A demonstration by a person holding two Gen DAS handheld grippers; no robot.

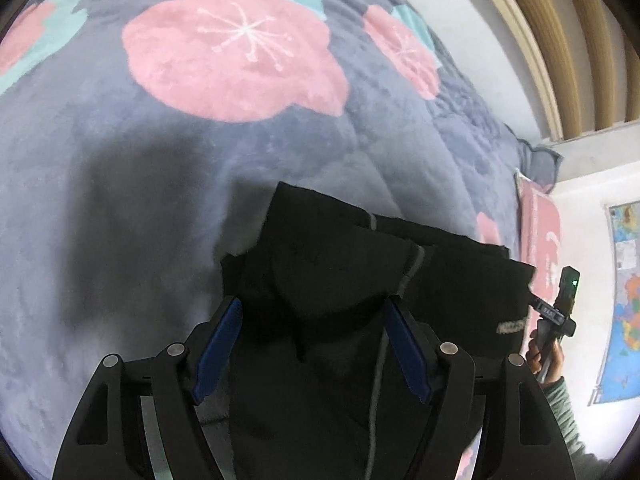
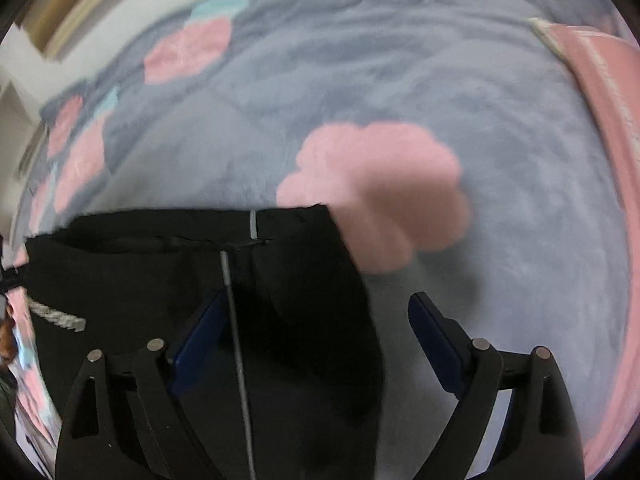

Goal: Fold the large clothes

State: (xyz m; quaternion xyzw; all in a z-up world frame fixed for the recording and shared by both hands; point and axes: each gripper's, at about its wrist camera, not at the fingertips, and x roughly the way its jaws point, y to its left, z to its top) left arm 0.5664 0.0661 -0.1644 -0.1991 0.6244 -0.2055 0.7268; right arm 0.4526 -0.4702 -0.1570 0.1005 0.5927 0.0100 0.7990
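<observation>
Now: black zip-front fabric garment bunched betw spread left gripper pads; right gripper also spread, straddling its right edge.

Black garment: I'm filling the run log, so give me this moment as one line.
black garment partly folded on floral blanket | left gripper open over it | right gripper open at its edge

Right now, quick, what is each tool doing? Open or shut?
Left tool: open, fingers either side of the black garment, not pinching it.
Right tool: open, holding nothing; the garment lies under its left finger.
</observation>
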